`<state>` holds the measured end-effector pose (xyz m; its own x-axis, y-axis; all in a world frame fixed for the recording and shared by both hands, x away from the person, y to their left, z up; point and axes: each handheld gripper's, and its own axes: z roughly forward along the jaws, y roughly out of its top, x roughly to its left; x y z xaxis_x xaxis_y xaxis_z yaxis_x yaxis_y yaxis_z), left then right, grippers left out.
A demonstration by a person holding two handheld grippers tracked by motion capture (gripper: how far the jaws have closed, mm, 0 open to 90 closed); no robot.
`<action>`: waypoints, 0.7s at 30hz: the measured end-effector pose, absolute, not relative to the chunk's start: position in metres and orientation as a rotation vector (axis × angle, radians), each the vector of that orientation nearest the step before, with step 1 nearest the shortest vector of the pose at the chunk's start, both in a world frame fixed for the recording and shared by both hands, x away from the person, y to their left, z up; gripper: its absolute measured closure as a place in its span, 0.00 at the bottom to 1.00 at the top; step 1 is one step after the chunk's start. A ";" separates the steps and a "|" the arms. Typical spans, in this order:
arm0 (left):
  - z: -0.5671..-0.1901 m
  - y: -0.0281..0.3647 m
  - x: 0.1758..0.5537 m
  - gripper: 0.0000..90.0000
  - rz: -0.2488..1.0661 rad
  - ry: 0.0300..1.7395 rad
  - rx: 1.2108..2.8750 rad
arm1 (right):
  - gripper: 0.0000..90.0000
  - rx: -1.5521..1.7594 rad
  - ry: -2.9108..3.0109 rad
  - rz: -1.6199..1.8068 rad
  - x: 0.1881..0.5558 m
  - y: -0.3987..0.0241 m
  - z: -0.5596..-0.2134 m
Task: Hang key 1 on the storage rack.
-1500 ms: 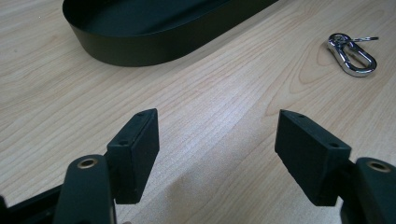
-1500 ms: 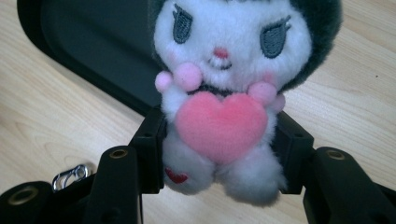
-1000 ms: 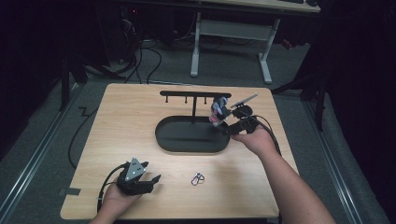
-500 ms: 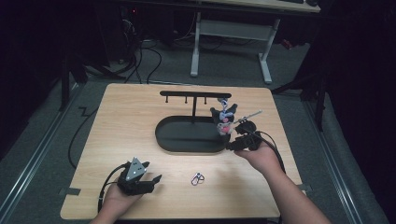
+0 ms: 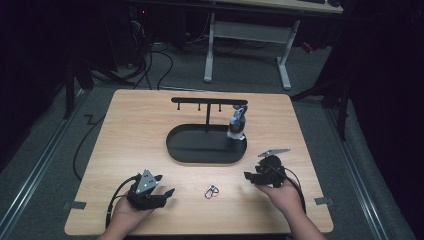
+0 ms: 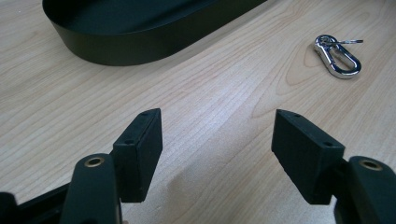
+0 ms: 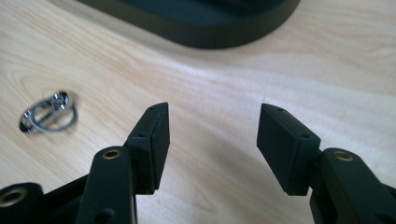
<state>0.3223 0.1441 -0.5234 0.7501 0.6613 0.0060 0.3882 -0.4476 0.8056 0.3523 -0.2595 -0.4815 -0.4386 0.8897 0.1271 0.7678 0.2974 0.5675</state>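
Note:
A black oval tray (image 5: 190, 150) carries a T-shaped rack (image 5: 209, 101) with small hooks. A small grey and pink charm (image 5: 236, 125) hangs at the rack's right end. A silver carabiner clip (image 5: 211, 191) (image 6: 337, 55) (image 7: 49, 114) lies on the wooden table in front of the tray. My left gripper (image 5: 169, 194) (image 6: 217, 135) rests open at the front left and points toward the clip. My right gripper (image 5: 248, 176) (image 7: 212, 126) is low at the front right, right of the clip. It is open; its jaws have just been closing a little with nothing between them.
The tray's wall (image 6: 140, 44) (image 7: 201, 35) stands just beyond both grippers. Cables trail from each gripper across the table's front edge. A white-legged desk (image 5: 250, 50) stands on the dark floor behind the table.
My right gripper has drawn back from the rack's right end and come down to the front right of the table, leaving the charm hanging there. The left gripper has stayed put.

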 end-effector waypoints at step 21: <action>-0.522 0.151 0.316 0.39 0.418 0.815 2.086 | 0.68 1.198 2.319 1.112 0.298 -0.218 -0.510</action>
